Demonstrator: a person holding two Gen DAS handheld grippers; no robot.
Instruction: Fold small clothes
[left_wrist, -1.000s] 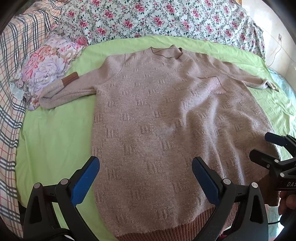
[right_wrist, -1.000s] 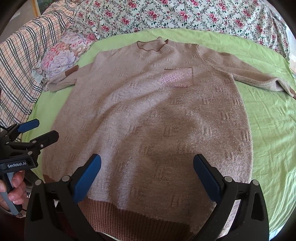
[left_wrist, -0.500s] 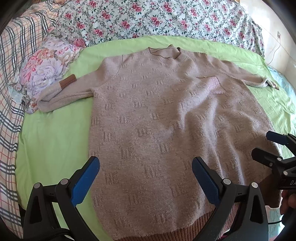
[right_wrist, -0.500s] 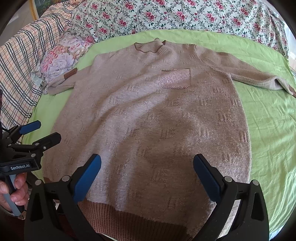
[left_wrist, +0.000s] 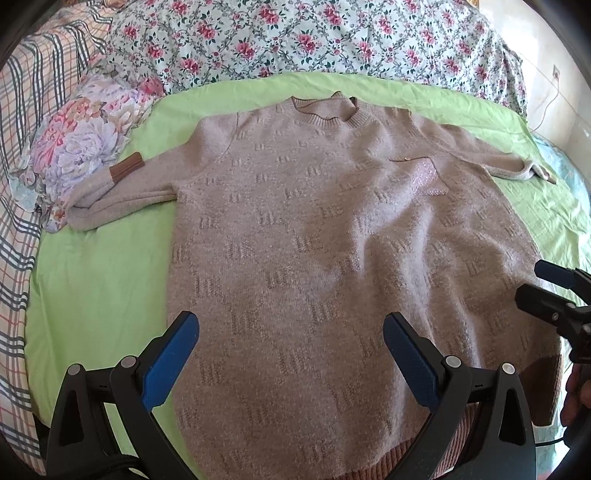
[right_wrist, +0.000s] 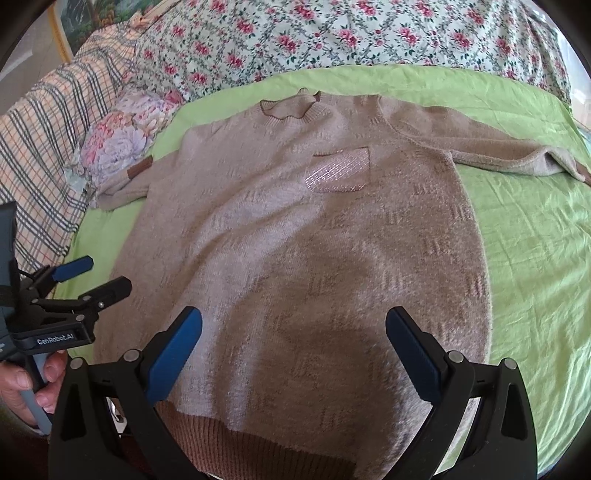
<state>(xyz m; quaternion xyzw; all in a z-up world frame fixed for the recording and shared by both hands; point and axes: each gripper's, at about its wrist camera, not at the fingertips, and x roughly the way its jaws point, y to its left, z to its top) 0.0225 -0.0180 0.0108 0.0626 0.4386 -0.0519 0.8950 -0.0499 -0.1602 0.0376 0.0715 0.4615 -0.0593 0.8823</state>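
While the sweater (left_wrist: 332, 258) lies flat and face up on the green sheet (left_wrist: 96, 280), collar far from you and both sleeves out to the sides, you hold both tongs above its hem end. Your left gripper (left_wrist: 290, 347) and right gripper (right_wrist: 293, 343) are spread wide, gripping nothing.

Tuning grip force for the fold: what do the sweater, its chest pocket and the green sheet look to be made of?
Sweater: soft fuzzy knit, matte taupe, woven-in bar pattern, ribbed brown hem; likely wool or acrylic. Chest pocket: same knit with glinting threads or sequins, can't tell which. Green sheet: thin woven cloth, matte, finely creased, probably cotton.
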